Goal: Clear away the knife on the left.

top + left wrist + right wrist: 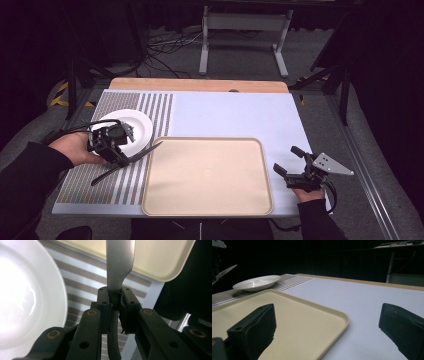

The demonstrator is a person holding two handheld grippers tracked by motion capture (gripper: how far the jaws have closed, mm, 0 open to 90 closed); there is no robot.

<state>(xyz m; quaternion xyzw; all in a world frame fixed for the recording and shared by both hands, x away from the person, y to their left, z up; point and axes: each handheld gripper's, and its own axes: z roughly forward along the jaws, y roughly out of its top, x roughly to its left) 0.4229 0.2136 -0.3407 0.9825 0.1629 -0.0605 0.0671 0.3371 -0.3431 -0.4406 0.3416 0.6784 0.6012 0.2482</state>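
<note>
My left gripper is shut on a metal table knife, which hangs over the striped placemat with its blade pointing at the beige tray. In the left gripper view the jaws pinch the knife near where blade meets handle, and my left gripper sits just right of the white plate. A white plate lies behind that hand. At the tray's right edge my right gripper stands open over the pale mat. In the right gripper view its fingers spread wide with nothing between them.
The tray has a raised rim and nothing on it. The pale blue mat covers the table's middle and right, with a wooden edge at the back. Cables and a stand's legs are on the floor beyond.
</note>
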